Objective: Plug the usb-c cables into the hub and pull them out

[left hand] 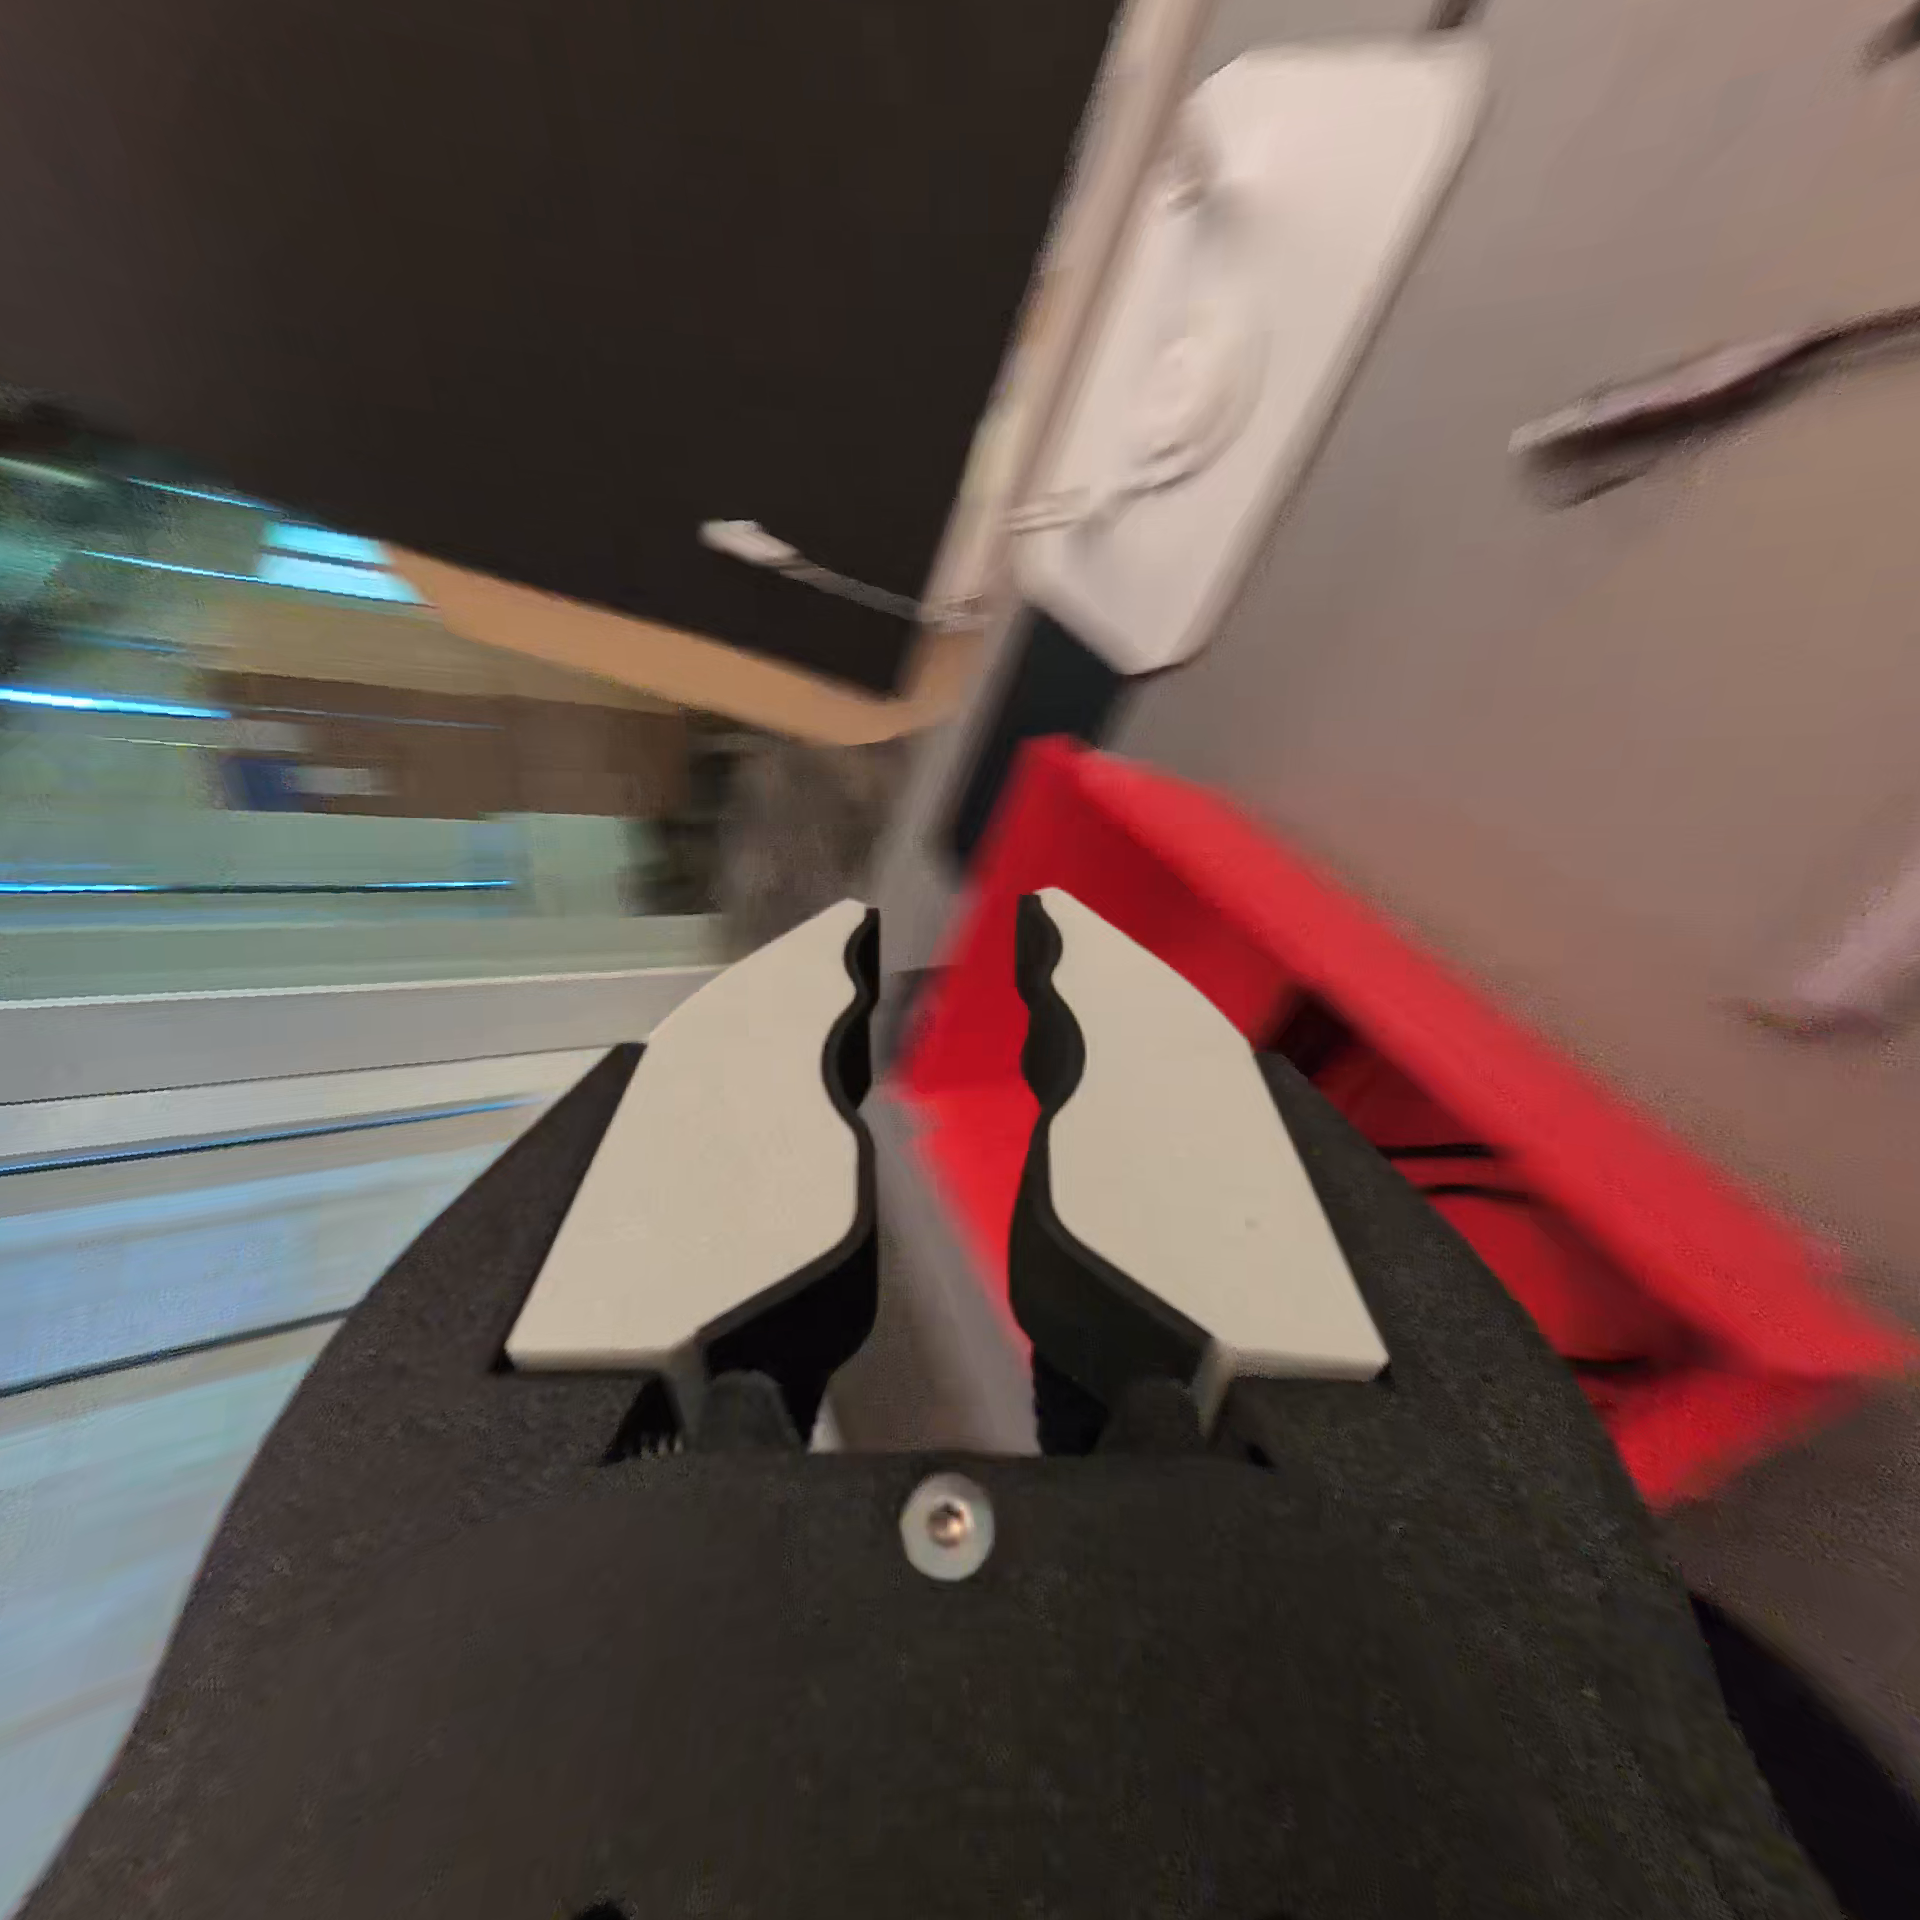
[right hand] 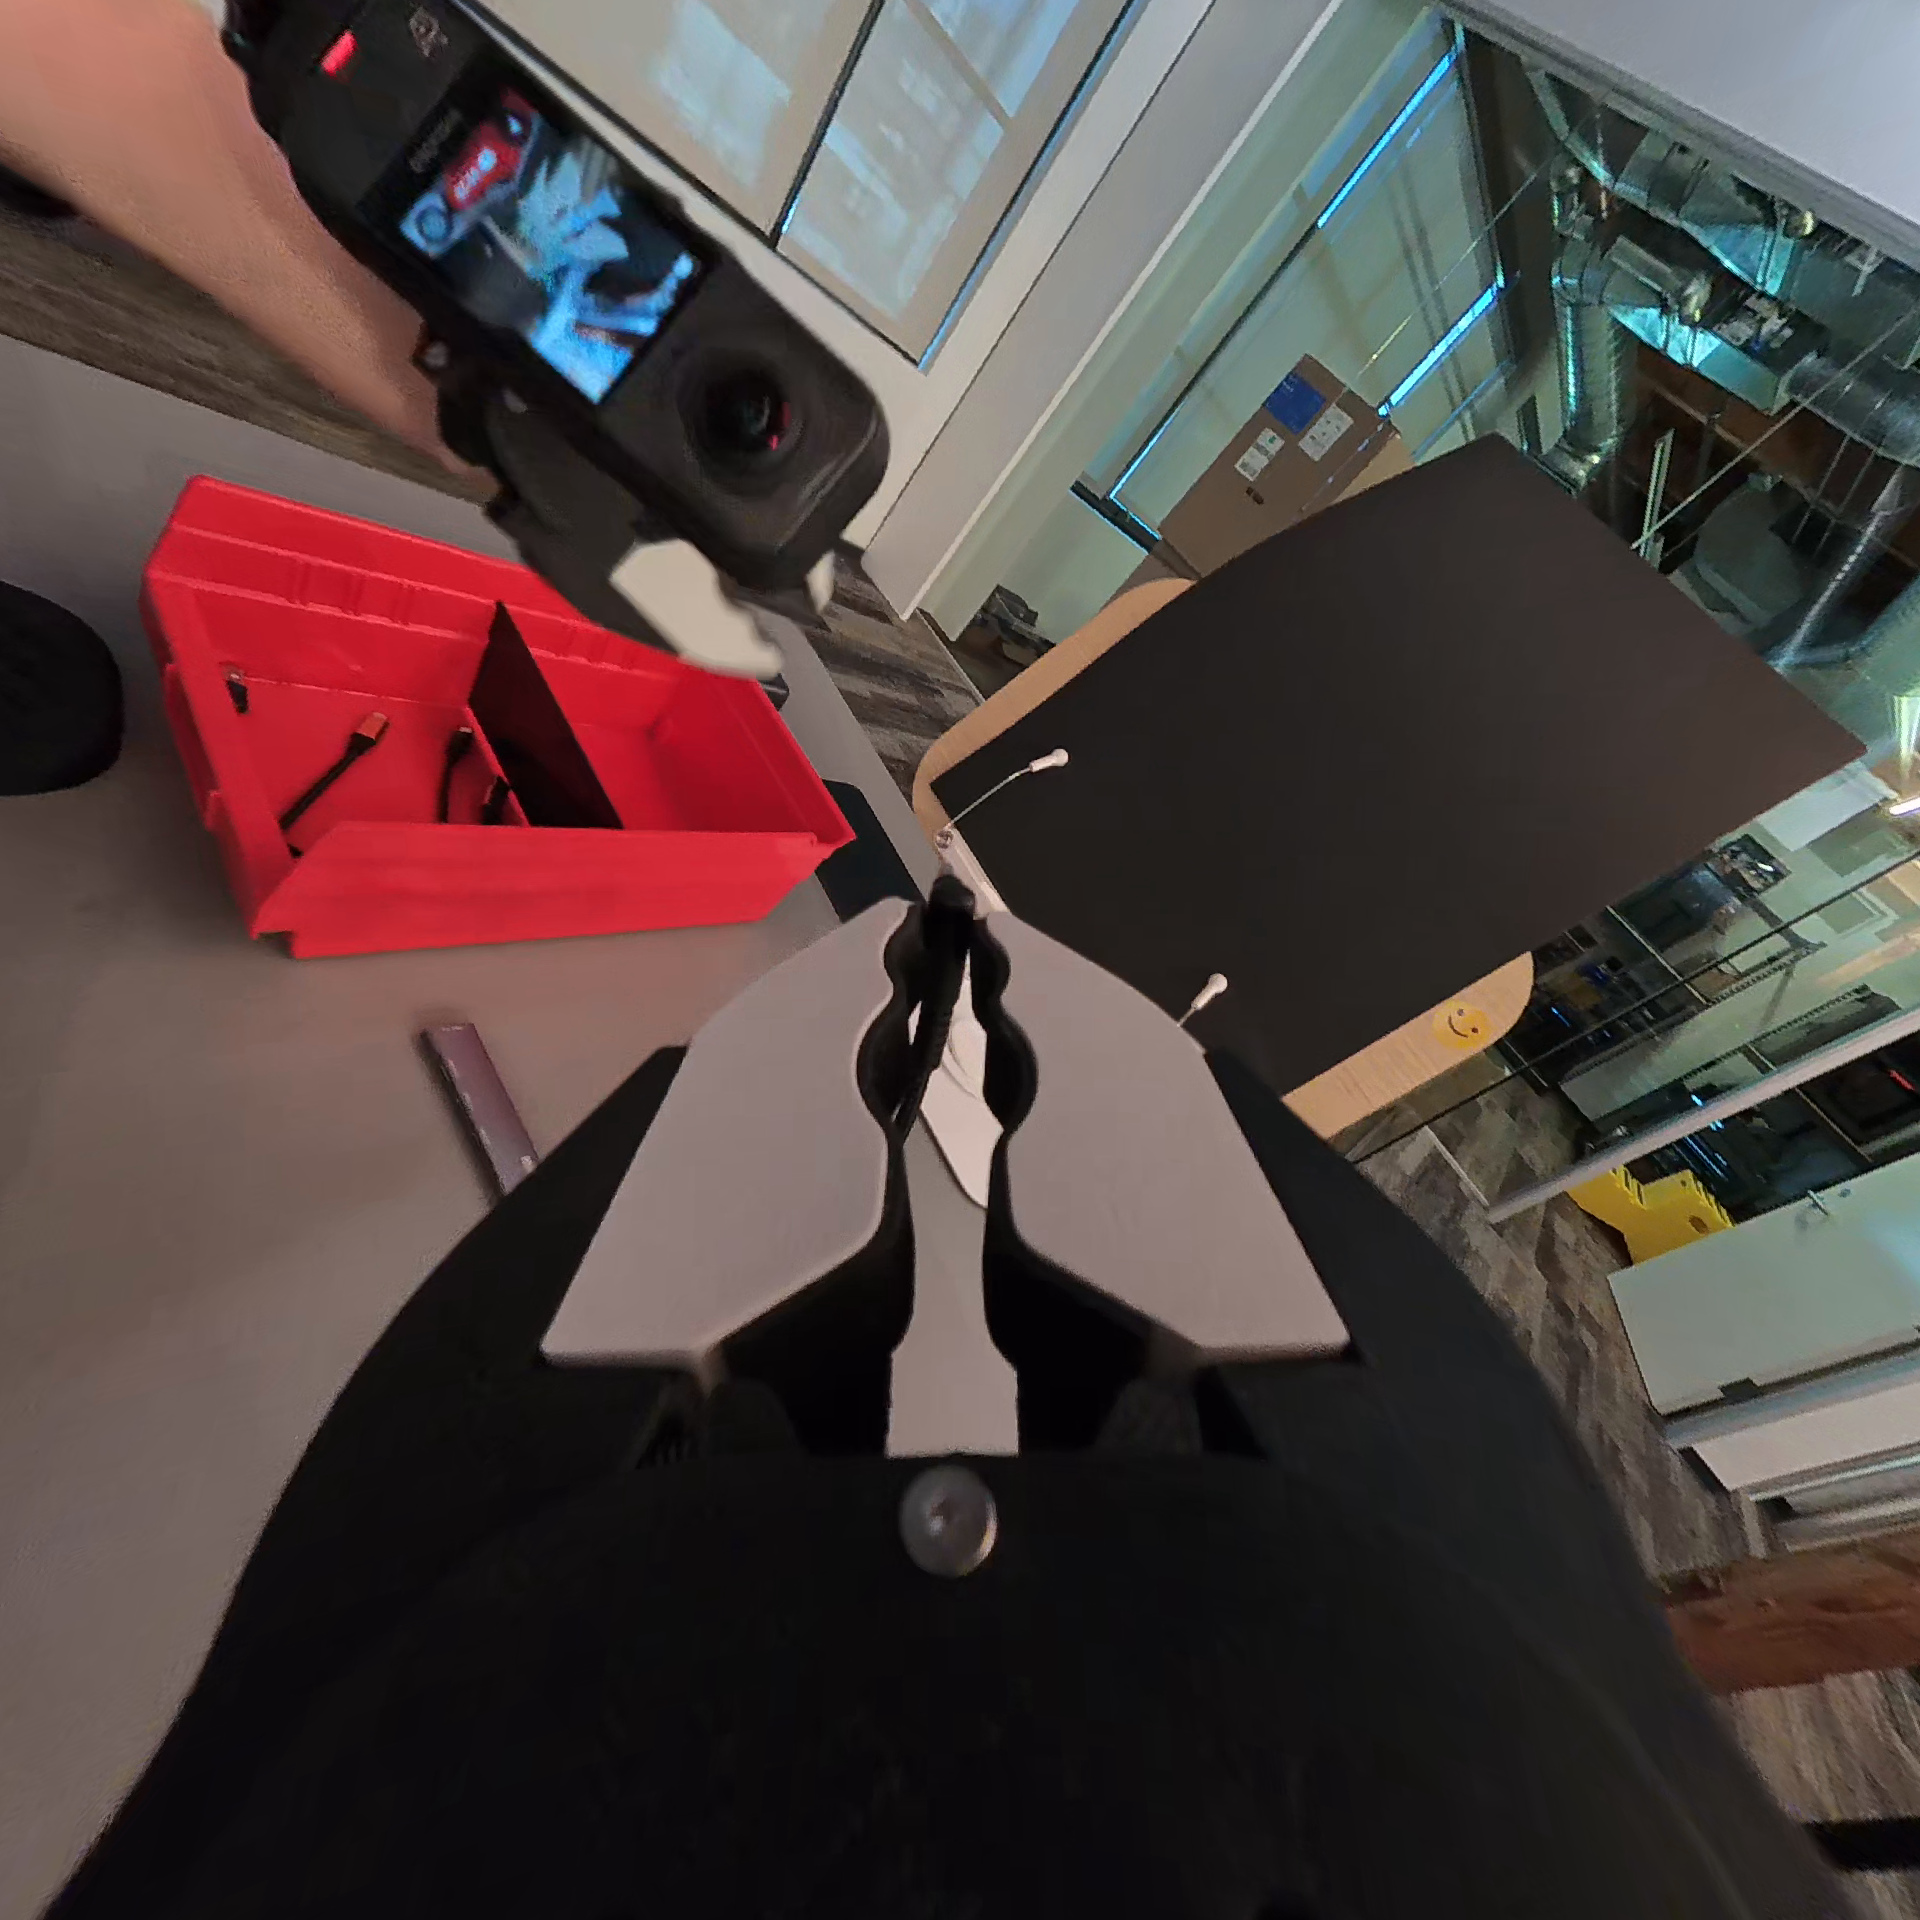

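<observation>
The right claw [right hand: 948, 914] grips a black cable [right hand: 932, 997] at its tips, the hub [right hand: 480, 1101] lies left on the grey worktop [right hand: 208, 1195], farther left a red bin [right hand: 499, 894] holds more cables, and above its far edge hangs the left claw [left hand: 948, 909], open and bare.

Red bin [right hand: 499, 790] and left gripper [right hand: 727, 613] crowd the table's [right hand: 260, 1143] far side

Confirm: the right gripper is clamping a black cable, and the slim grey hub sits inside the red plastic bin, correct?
Not quite. The right wrist view shows the slim grey hub lying on the grey table, outside the red plastic bin. The right gripper does clamp a black cable.
</observation>
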Motion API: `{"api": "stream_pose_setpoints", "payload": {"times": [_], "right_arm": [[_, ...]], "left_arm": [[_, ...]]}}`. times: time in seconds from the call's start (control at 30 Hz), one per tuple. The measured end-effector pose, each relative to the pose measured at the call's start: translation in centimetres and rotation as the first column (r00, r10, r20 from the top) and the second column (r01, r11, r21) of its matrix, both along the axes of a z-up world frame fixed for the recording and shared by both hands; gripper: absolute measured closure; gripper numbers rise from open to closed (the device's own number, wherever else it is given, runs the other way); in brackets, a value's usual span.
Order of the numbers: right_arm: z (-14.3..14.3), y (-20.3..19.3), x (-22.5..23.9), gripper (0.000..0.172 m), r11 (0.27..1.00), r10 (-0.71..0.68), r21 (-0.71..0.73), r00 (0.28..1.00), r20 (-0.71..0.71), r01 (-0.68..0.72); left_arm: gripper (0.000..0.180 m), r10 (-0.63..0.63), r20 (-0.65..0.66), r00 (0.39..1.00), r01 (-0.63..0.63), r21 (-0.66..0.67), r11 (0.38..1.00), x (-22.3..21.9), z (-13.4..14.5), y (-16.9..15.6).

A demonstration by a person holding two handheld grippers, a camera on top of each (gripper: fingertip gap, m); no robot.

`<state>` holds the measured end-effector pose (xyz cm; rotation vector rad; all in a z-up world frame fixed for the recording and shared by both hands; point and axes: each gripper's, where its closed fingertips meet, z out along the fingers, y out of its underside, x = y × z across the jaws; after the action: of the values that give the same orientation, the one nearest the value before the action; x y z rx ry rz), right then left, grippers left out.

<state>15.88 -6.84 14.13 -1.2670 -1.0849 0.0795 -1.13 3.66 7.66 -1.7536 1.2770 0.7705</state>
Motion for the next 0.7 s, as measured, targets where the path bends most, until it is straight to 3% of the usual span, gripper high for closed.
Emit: {"api": "stream_pose_setpoints", "payload": {"times": [0.07, 0.13, 0.2, 0.3, 0.43, 0.5, 0.6, 0.7], "right_arm": [[-0.2, 0.1, 0.5, 0.164, 1.0, -0.012, -0.007, 1.0, 0.007, 0.012], [-0.2, 0.0, 1.1, 0.163, 1.0, -0.016, -0.013, 1.0, 0.011, 0.016], [0.0, -0.3, 1.6, 0.163, 1.0, -0.005, -0.018, 1.0, 0.003, 0.005], [0.5, -0.6, 2.1, 0.163, 1.0, 0.015, -0.017, 0.999, -0.029, -0.015], [0.8, -0.9, 2.8, 0.163, 0.999, 0.038, -0.02, 0.998, -0.059, -0.04], [0.9, -1.2, 3.3, 0.163, 0.999, 0.045, -0.017, 0.998, -0.053, -0.046], [1.0, -2.1, 4.2, 0.163, 0.998, 0.061, -0.007, 0.997, -0.04, -0.062], [0.8, -3.4, 4.8, 0.163, 0.994, 0.105, 0.003, 0.994, -0.017, -0.105]], "left_arm": [[0.155, 0.007, 0.295, 0.955, 0.088, -0.307, 0.948, 3.0, -5.0, -3.0], [0.155, 0.047, 0.415, 0.909, 0.176, -0.481, 0.859, 4.9, -9.0, -5.5], [0.154, 0.052, 0.407, 0.912, 0.198, -0.546, 0.814, 5.6, -12.8, -6.8], [0.154, 0.019, 0.371, 0.928, 0.196, -0.533, 0.823, 6.4, -16.1, -6.8], [0.15, -0.009, 0.288, 0.958, 0.205, -0.659, 0.723, 8.0, -18.9, -7.8], [0.151, 0.015, 0.211, 0.977, 0.136, -0.682, 0.719, 8.2, -19.6, -7.5], [0.158, 0.058, 0.192, 0.98, 0.109, -0.752, 0.65, 9.6, -19.9, -9.5], [0.148, 0.024, 0.166, 0.986, 0.094, -0.665, 0.741, 9.5, -20.5, -7.8]]}}
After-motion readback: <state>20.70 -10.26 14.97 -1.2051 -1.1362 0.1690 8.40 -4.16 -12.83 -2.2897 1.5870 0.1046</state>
